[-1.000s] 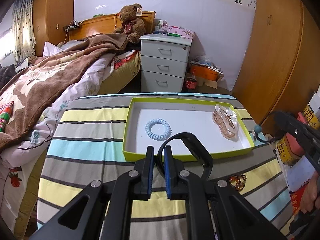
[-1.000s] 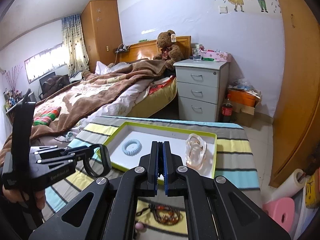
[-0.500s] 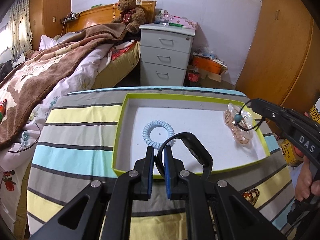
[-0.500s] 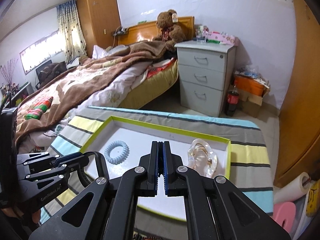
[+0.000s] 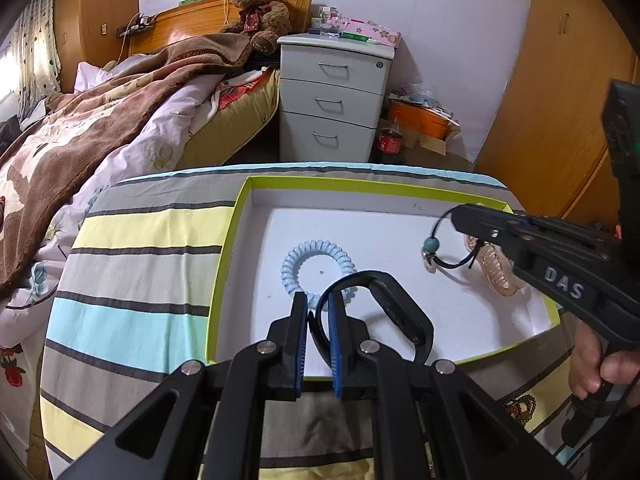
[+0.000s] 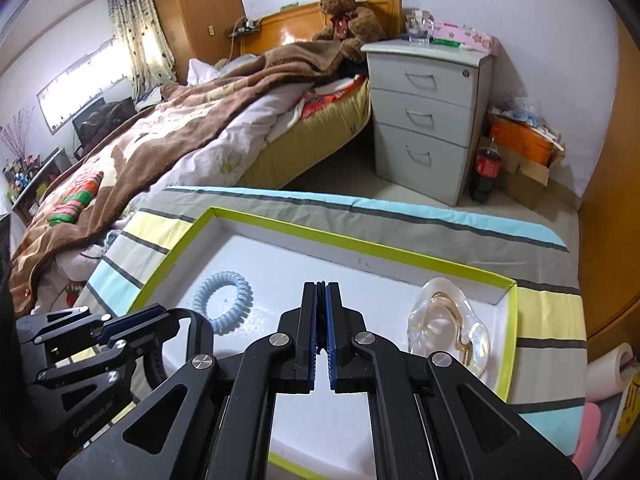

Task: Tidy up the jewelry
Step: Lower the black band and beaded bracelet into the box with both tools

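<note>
Two hand-held grippers clamp jewelry over the tray (image 5: 236, 216): left (image 5: 318, 312) a black band (image 5: 400, 308), right (image 5: 460, 214) a beaded cord (image 5: 436, 254); striped surface (image 5: 148, 232), bed (image 5: 100, 120) beyond.

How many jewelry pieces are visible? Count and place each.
5. Spiral hair tie and clear claw clip lie in the tray; black band in the left gripper; beaded cord in the right gripper; amber bracelet on the tablecloth. Others may be hidden.
</note>
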The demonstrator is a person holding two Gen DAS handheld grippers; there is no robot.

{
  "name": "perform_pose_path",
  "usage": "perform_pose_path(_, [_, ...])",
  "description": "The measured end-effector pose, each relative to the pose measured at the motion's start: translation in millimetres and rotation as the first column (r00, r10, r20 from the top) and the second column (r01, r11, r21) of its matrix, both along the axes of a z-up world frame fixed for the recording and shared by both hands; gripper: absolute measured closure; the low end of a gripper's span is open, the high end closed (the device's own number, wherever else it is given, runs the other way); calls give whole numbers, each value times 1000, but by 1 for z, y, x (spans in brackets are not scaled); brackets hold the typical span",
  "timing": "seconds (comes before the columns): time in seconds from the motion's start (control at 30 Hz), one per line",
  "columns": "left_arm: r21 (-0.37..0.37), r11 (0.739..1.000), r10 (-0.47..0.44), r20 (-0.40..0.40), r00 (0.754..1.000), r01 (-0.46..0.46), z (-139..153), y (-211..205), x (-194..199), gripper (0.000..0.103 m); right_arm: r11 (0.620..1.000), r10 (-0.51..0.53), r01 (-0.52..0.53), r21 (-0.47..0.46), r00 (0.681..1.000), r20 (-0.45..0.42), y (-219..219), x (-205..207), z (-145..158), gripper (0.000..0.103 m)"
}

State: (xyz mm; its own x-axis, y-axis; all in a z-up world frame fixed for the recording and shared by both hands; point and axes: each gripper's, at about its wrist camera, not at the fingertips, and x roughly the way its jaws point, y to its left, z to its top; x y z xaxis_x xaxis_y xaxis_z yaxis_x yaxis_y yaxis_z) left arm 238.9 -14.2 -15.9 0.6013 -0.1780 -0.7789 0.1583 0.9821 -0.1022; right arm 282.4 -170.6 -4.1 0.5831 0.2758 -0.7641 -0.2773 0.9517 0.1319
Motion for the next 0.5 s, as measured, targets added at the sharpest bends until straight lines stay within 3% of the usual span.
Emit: perform_pose_path(0.5, [11, 1000, -8, -12, 1000, 8, -7, -5, 14, 91, 998, -11, 10, -55, 1000, -20, 6, 18, -9, 99])
